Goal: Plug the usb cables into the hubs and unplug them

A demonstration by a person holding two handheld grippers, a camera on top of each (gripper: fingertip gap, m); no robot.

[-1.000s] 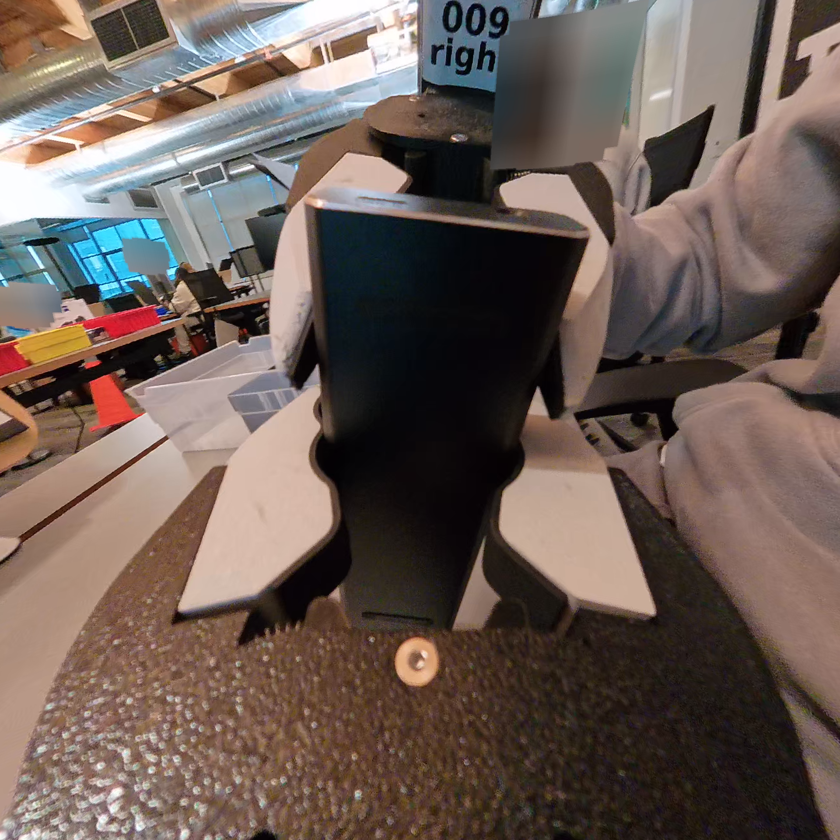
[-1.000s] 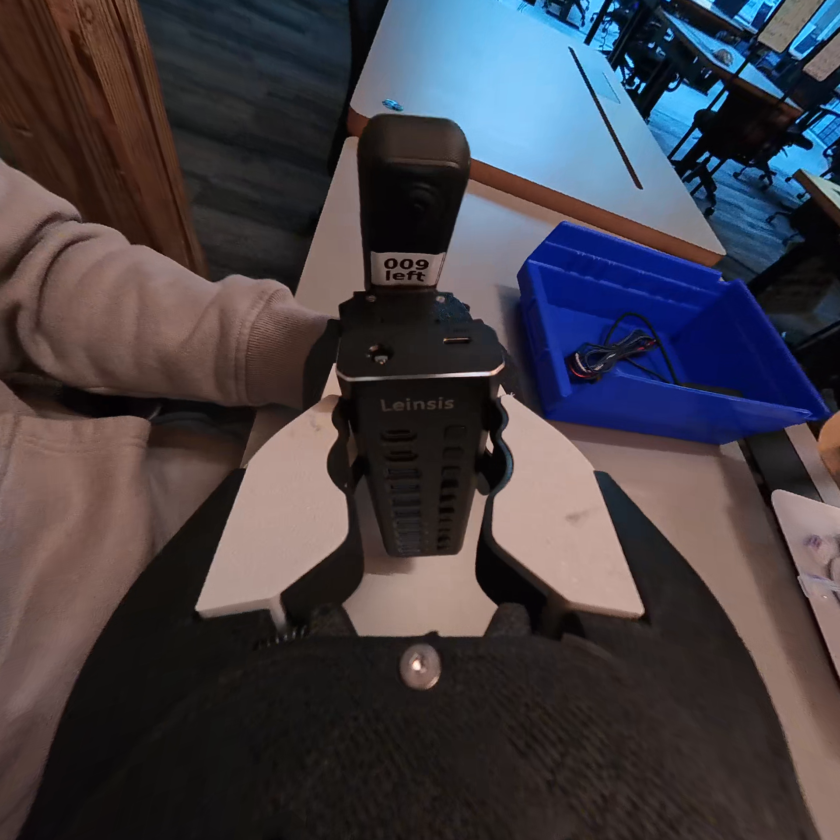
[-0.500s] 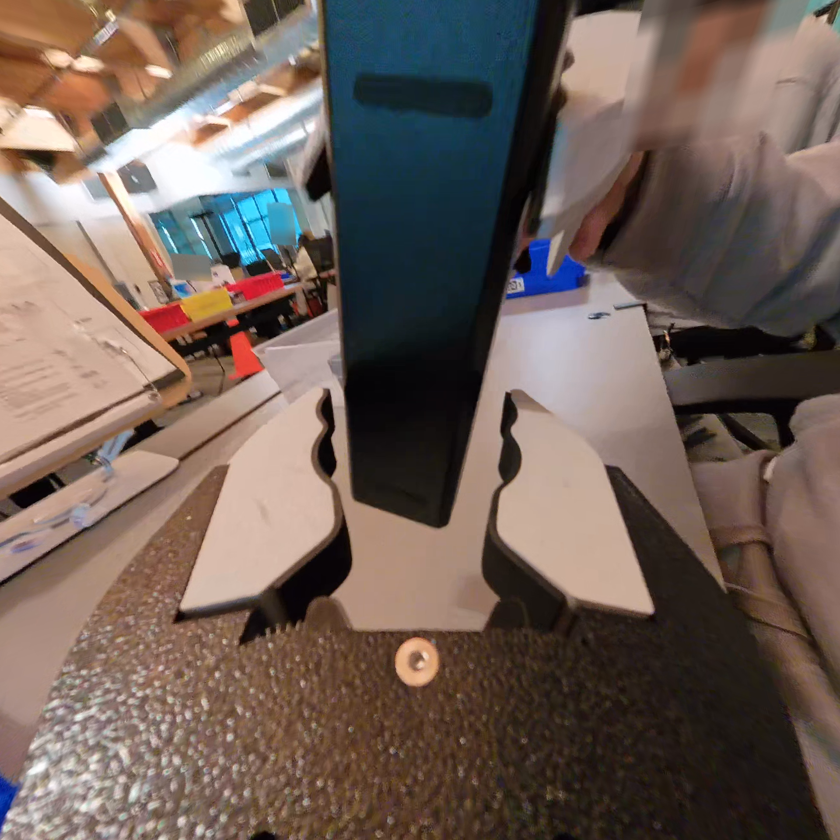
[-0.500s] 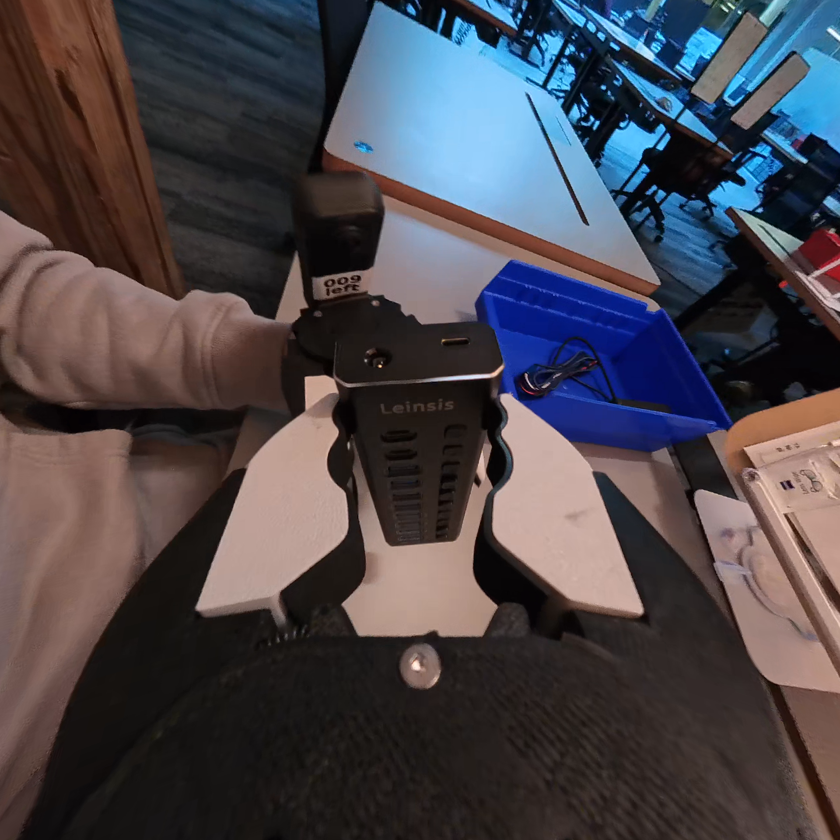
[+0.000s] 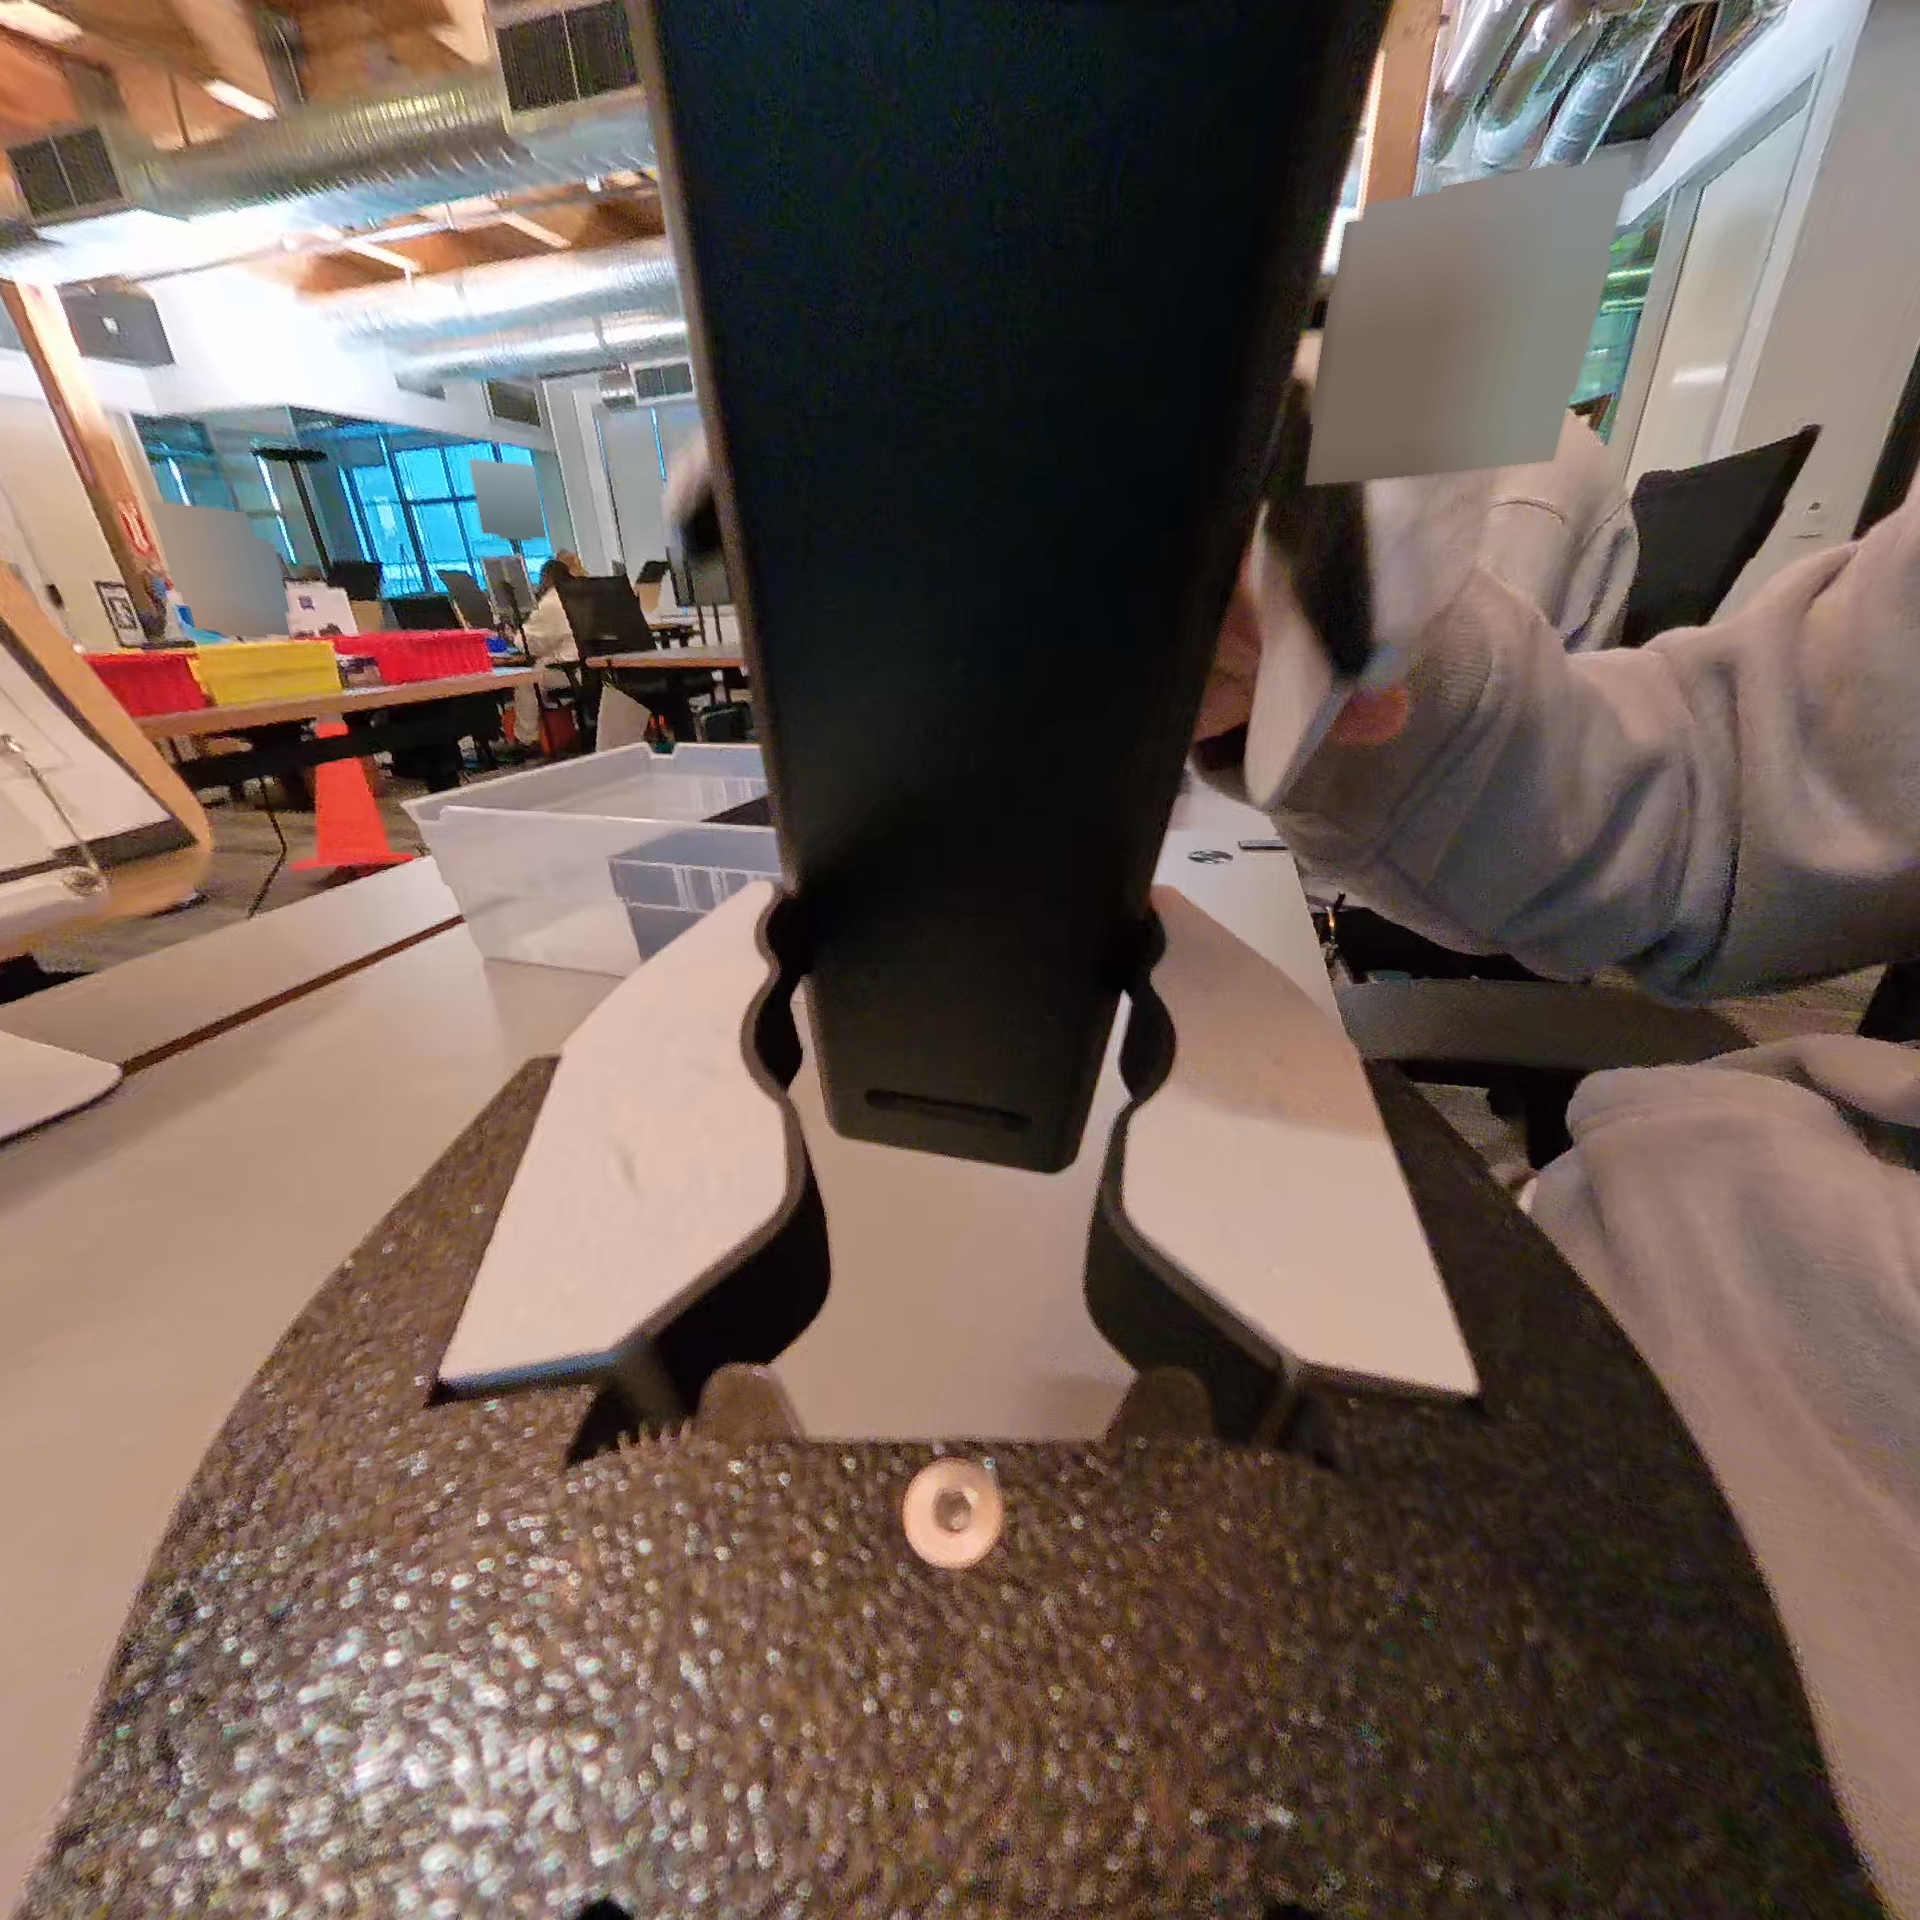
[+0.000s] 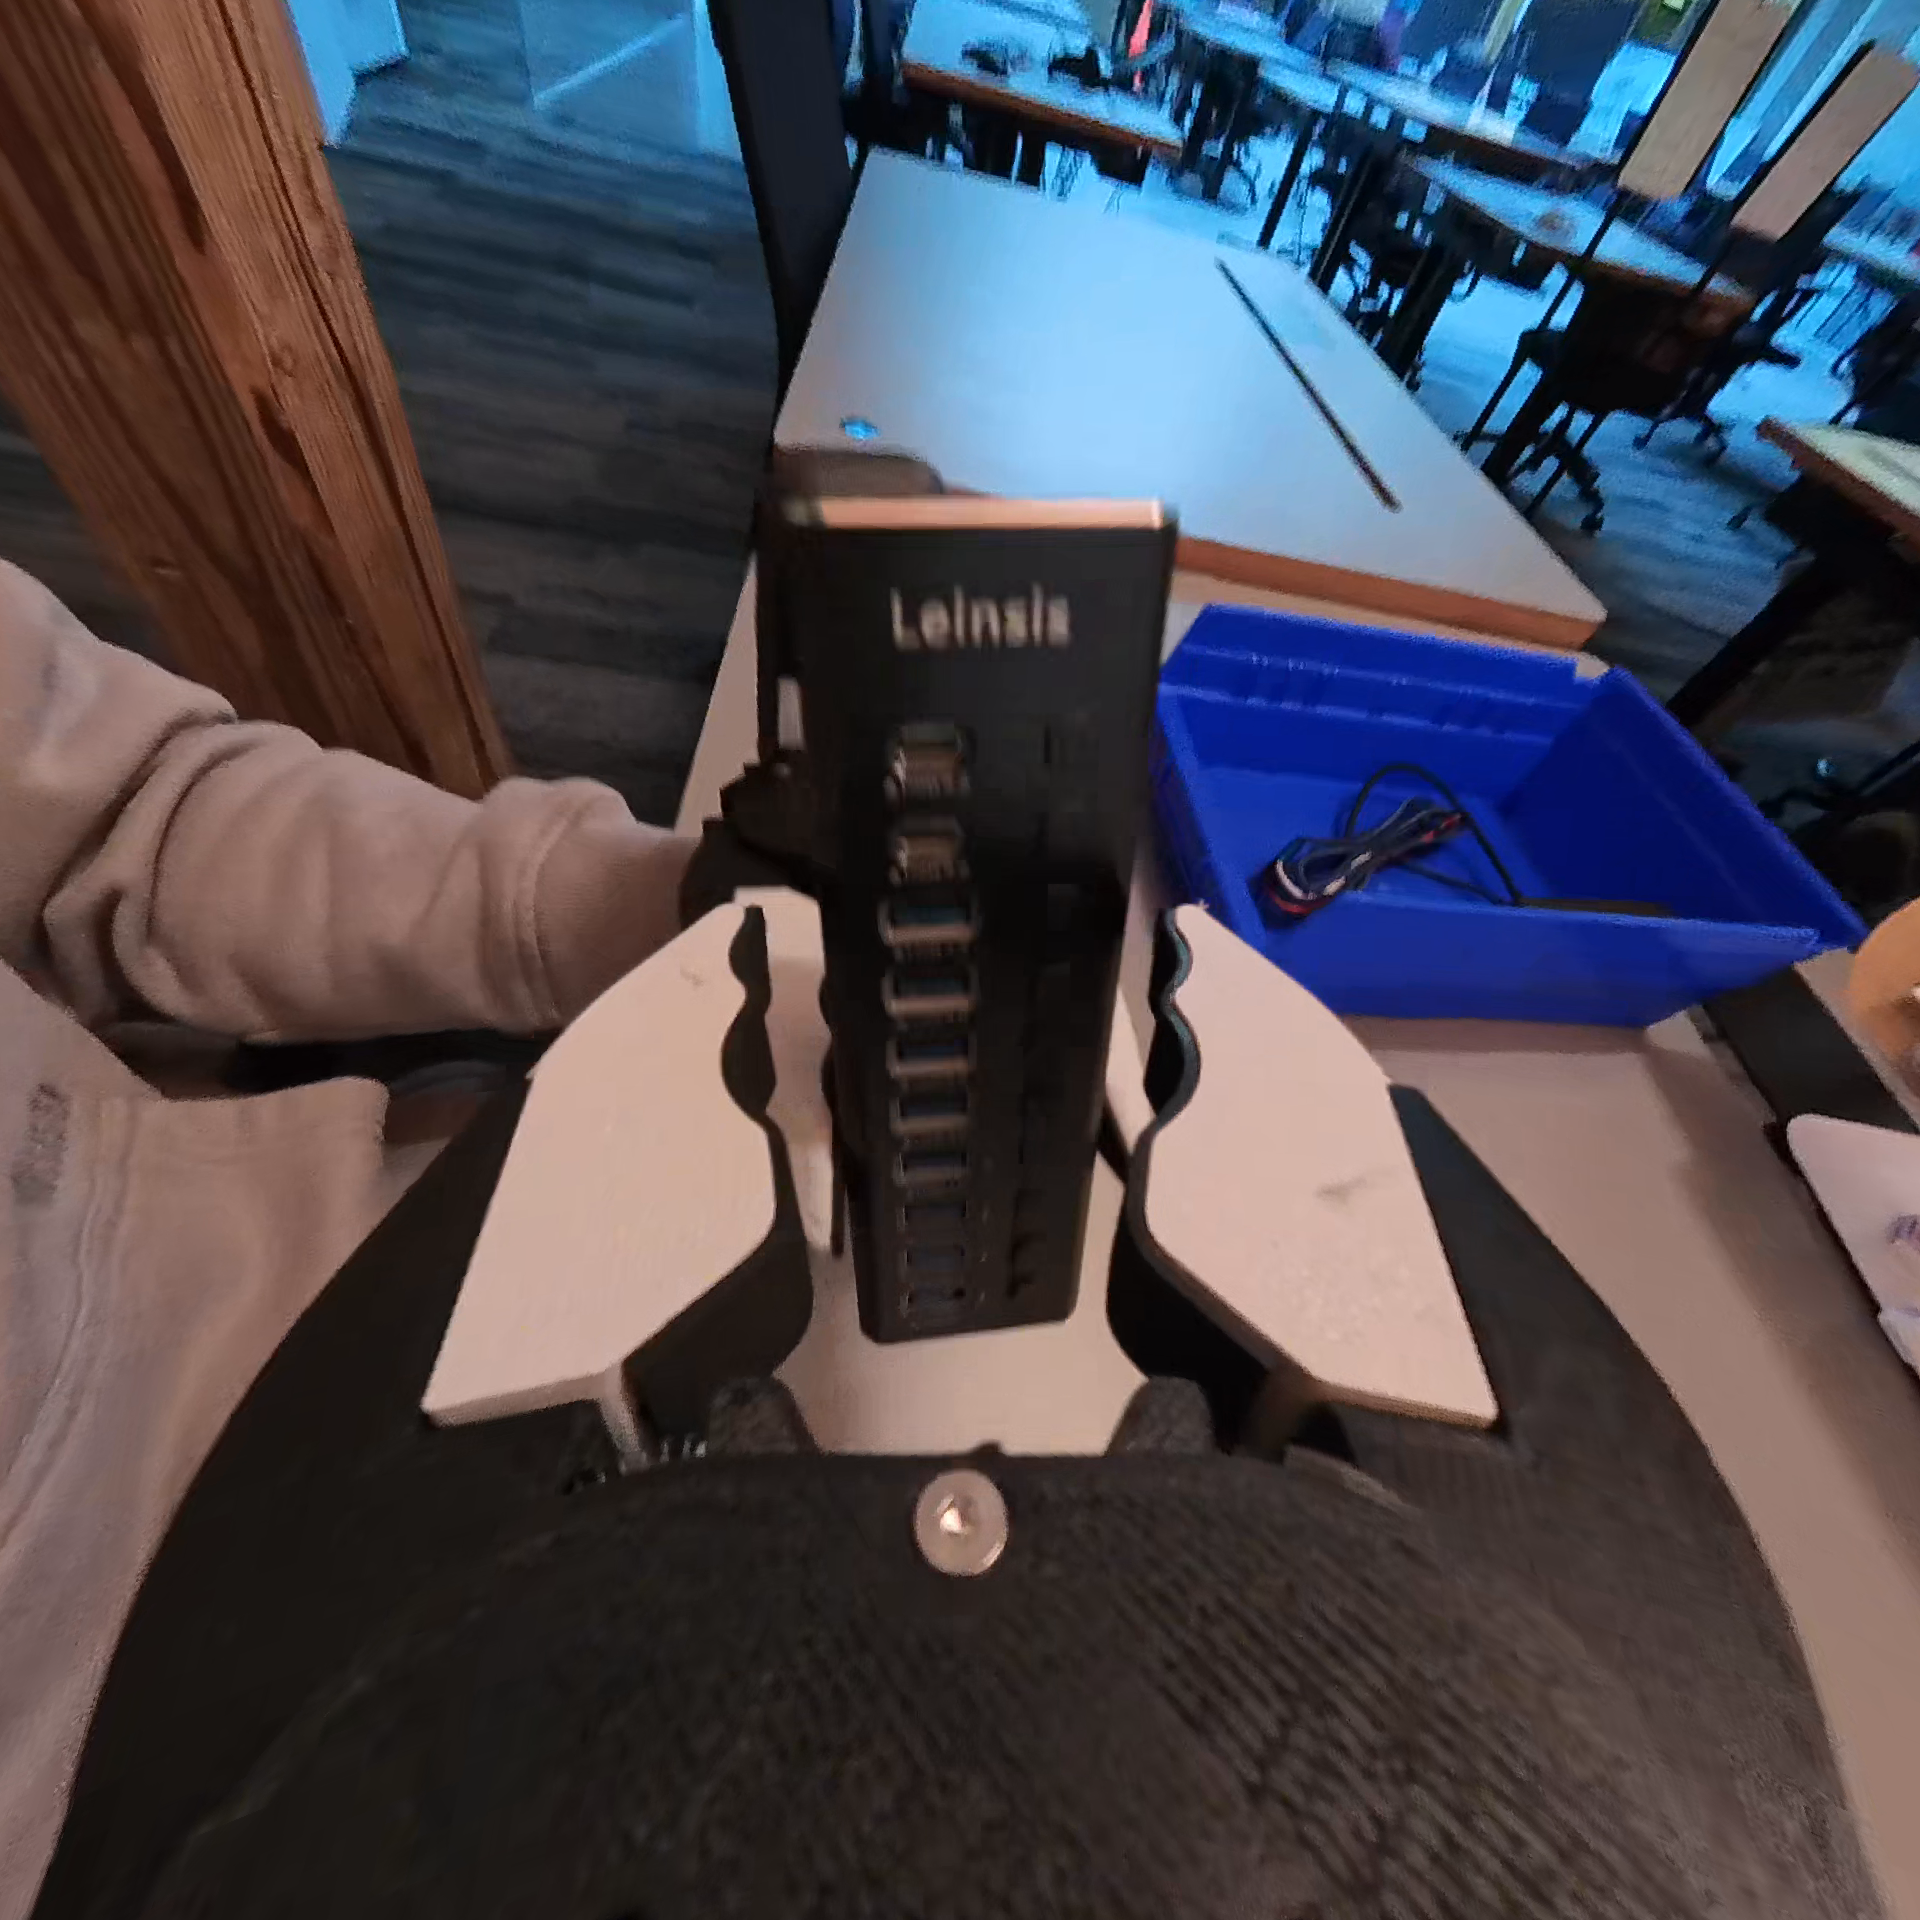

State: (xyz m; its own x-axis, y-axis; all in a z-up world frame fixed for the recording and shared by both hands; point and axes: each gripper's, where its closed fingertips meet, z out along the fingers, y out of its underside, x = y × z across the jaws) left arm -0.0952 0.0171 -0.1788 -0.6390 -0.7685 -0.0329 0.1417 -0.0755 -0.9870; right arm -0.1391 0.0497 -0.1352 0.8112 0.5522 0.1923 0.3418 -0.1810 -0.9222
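Each gripper has a black speckled body (image 5: pixel 935 1662) with one silver screw (image 5: pixel 953 1524) at 6 o'clock, two white flat fingers (image 5: pixel 623 1164) with wavy black inner edges, and a grey sleeve (image 6: pixel 260 883)

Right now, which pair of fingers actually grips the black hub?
The left gripper: its fingers touch both sides of the hub. The right gripper stands open, gaps either side.

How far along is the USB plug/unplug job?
Done: nothing yet. No cable sits in the ports that show on the hub.
In hand: the hub is held up, with the left gripper shut on its end and the right gripper open around it.
Left: the cable lies coiled in the blue bin, so fetching, plugging and unplugging all remain.
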